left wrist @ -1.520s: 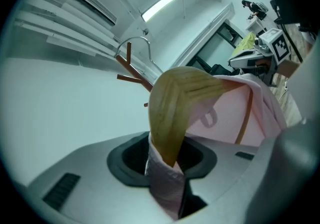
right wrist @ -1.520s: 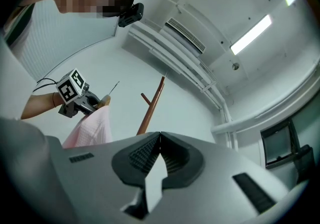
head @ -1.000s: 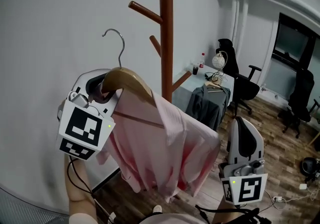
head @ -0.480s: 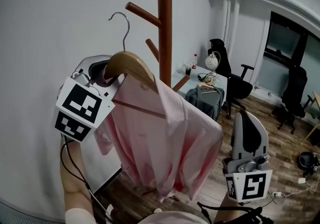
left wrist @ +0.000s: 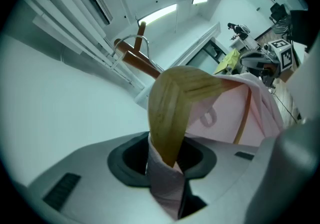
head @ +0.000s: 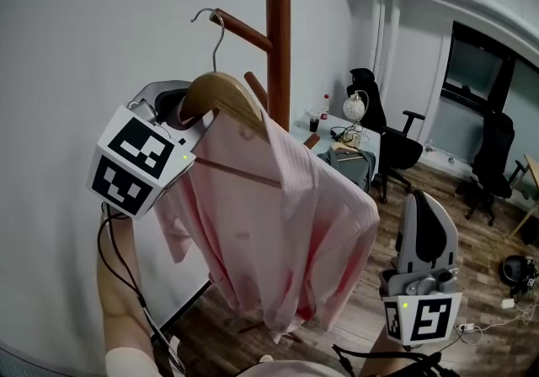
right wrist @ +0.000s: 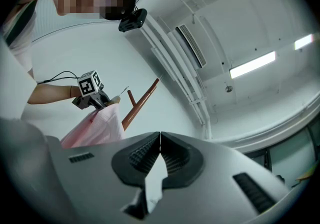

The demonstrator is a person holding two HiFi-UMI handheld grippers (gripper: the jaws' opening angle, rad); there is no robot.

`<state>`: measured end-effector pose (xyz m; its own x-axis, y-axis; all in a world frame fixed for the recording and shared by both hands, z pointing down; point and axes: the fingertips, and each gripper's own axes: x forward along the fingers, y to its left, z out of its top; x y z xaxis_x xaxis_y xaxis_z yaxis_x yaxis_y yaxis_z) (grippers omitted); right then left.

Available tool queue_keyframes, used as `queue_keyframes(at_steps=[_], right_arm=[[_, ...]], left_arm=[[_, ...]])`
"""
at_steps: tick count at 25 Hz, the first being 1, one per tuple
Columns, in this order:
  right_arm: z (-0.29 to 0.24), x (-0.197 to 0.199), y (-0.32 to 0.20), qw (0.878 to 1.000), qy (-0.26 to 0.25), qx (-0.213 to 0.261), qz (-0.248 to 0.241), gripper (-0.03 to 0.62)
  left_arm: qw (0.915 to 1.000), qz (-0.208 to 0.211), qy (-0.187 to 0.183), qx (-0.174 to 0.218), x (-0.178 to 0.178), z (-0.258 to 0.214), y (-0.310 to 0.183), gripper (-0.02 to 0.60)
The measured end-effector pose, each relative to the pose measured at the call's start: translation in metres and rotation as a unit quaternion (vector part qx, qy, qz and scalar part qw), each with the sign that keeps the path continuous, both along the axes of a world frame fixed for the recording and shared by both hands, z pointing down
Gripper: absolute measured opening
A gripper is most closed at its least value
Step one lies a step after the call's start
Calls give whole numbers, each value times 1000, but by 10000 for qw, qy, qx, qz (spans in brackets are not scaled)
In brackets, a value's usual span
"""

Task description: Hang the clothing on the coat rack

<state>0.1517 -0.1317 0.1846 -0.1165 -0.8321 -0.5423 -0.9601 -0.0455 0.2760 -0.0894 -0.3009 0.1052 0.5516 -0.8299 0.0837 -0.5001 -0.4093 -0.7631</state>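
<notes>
head view: left gripper (head: 181,113) holds wooden hanger (head: 226,93) with pink shirt (head: 278,232) beside coat rack (head: 279,55), wire hook (head: 217,34) at a peg (head: 248,31) tip; right gripper (head: 418,283) low.
left gripper view: jaws clamped on hanger end and shirt fabric.
right gripper view: jaws together, empty.

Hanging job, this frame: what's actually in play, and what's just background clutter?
In play:
- left gripper, clamped on the wooden hanger
- pink shirt, draped on that hanger
- coat rack
- right gripper, shut and empty, held low

Background:
- black office chair
- desk lamp
- bottle
- grey jacket
</notes>
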Motion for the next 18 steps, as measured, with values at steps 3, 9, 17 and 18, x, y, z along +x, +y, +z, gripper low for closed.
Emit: queue_keyframes(at_steps=[3, 9, 17, 18], right_arm=[[-12, 5, -11, 10000, -35, -20, 57, 20], [-19, 6, -12, 9999, -7, -37, 150, 20], [-19, 4, -11, 9997, 29, -91, 212, 20], [-19, 5, -11, 9997, 19, -92, 215, 20]], left_arm=[[10000, 46, -44, -37, 6, -16, -16, 137], [9998, 152, -121, -99, 12, -26, -23, 137], [9995, 259, -113, -166, 13, -27, -27, 137], [9994, 273, -106, -174, 14, -27, -27, 137]])
